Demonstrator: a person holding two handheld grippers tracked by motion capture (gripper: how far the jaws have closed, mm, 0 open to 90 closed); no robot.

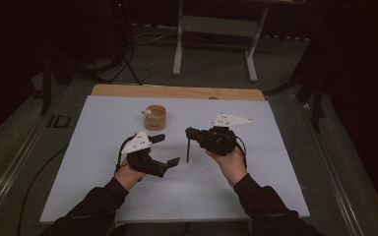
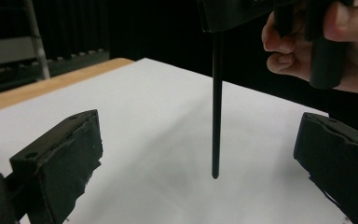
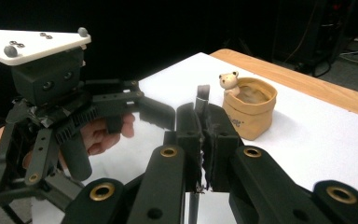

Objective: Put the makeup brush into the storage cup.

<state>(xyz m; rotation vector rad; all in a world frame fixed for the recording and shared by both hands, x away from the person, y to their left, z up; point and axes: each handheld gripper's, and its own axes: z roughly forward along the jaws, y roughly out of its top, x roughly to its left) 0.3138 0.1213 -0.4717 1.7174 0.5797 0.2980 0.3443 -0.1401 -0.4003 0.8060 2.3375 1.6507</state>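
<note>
A thin black rod (image 1: 188, 151) hangs upright from my right gripper (image 1: 191, 133), whose jaws are shut on its upper part. In the right gripper view the rod (image 3: 202, 95) sticks up between the closed pads of the right gripper (image 3: 204, 135). My left gripper (image 1: 166, 150) is just left of the rod, with its jaws spread wide and nothing in them. In the left gripper view the rod (image 2: 216, 116) stands beyond the open left gripper (image 2: 198, 154), with its tip close to the white board (image 2: 158, 107). I cannot tell whether the tip touches.
A small tan pot (image 1: 155, 117) with a little bear figure (image 3: 228, 81) on its rim stands behind the left gripper. The white board (image 1: 103, 162) lies on a wooden table (image 1: 177, 91). A metal stand (image 1: 214, 29) and cables are on the floor beyond.
</note>
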